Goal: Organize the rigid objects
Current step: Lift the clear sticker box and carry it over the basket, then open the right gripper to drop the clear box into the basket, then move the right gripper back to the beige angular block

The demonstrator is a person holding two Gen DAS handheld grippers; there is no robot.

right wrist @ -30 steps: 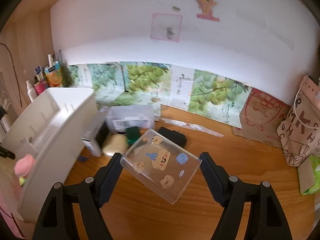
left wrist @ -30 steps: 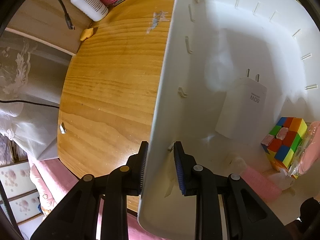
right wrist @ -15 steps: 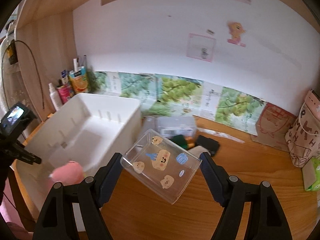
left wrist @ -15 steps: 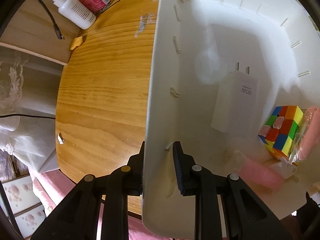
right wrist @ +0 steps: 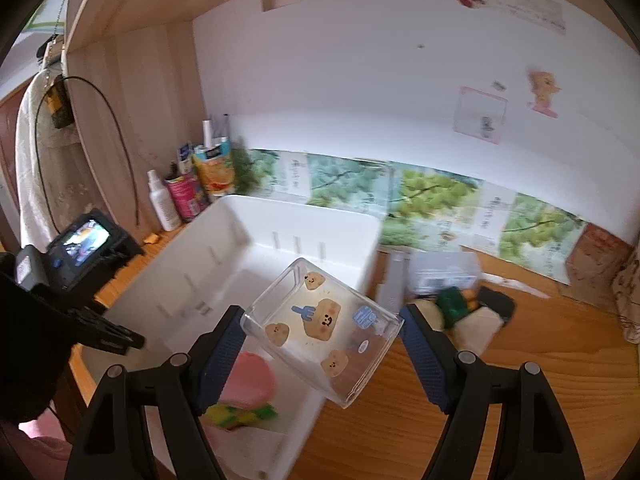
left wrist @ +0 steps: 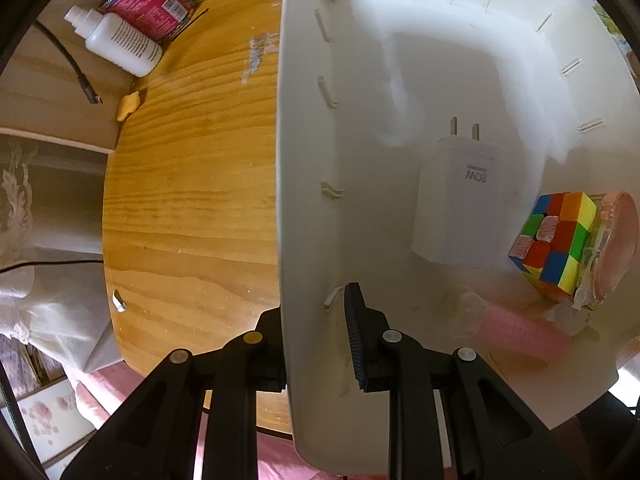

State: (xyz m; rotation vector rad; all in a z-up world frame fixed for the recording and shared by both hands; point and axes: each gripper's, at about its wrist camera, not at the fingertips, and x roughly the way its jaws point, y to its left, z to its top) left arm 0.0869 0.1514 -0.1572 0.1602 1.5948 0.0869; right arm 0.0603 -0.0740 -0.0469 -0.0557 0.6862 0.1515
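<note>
In the left wrist view the left gripper (left wrist: 316, 344) points down with its jaws clenched on the near wall of the white bin (left wrist: 304, 200), which fills the right of the frame and rests on the wooden table (left wrist: 188, 184); inside it, at right, lie a white charger (left wrist: 460, 204), a colour cube (left wrist: 554, 240) and a pink tube (left wrist: 520, 330). In the right wrist view the right gripper (right wrist: 322, 344) holds a clear sticker-covered box (right wrist: 320, 324) tilted between its wide-set jaws at lower centre, over the bin's right edge. A white bottle (left wrist: 116, 42) stands at upper left.
</note>
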